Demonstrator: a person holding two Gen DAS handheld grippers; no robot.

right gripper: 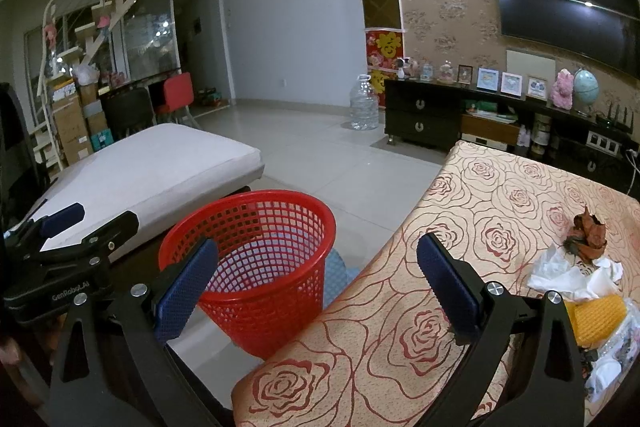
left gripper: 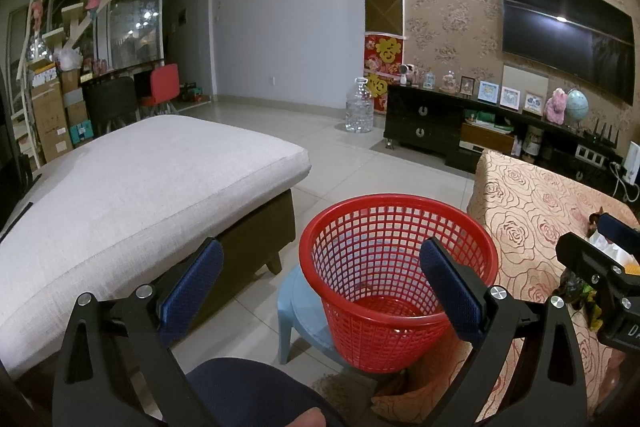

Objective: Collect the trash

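A red mesh waste basket (left gripper: 396, 283) (right gripper: 260, 267) stands tilted on a small blue plastic stool (left gripper: 304, 311), between the sofa and the table. My left gripper (left gripper: 320, 283) hovers open above the basket's near rim, holding nothing. My right gripper (right gripper: 316, 283) is open too, over the table's left edge. Trash lies on the table at the right: crumpled white tissue (right gripper: 568, 271), a dried brown leaf or peel (right gripper: 588, 233), a yellow foam net (right gripper: 596, 319) and clear wrappers (right gripper: 616, 359). The right gripper's body (left gripper: 600, 267) shows at the right edge of the left view.
The table wears a rose-patterned cloth (right gripper: 480, 211). A grey cushioned sofa section (left gripper: 132, 195) fills the left. Beyond lie tiled floor, a large water bottle (left gripper: 360, 107), a black TV cabinet (left gripper: 480, 123) with ornaments, and stacked boxes (left gripper: 52, 115) by a staircase.
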